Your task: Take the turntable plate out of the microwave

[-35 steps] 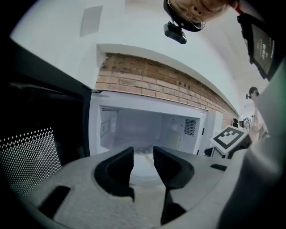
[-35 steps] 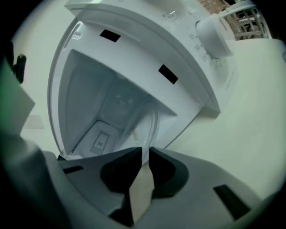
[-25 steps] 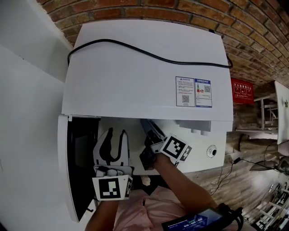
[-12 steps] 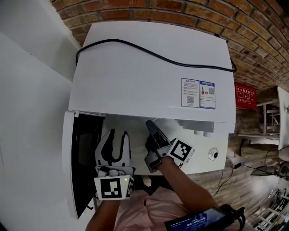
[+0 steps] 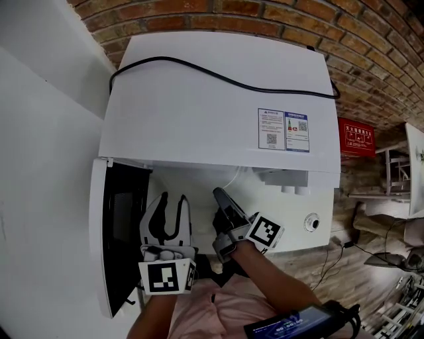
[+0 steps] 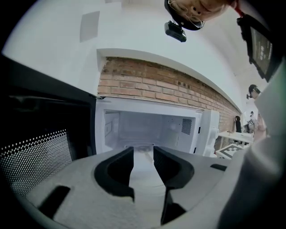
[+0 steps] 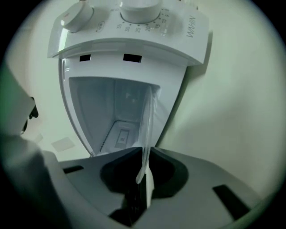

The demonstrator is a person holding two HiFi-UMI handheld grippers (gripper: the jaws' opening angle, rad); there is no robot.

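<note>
- While the right gripper's (image 5: pixel 218 194) jaws are closing on the turntable plate's (image 7: pixel 149 120) rim, the left gripper (image 5: pixel 171 197) hangs open, empty.
- Microwave (image 5: pixel 212 126) door (image 5: pixel 119 232) swung open on the left, cable (image 5: pixel 225 79) on top.

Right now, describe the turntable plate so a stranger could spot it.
Start at the white microwave against the brick wall, its door swung open. At the cavity's mouth the right gripper is closing its jaws on the turntable plate. It is a thin clear glass sheet, the only see-through thing among white walls.
</note>
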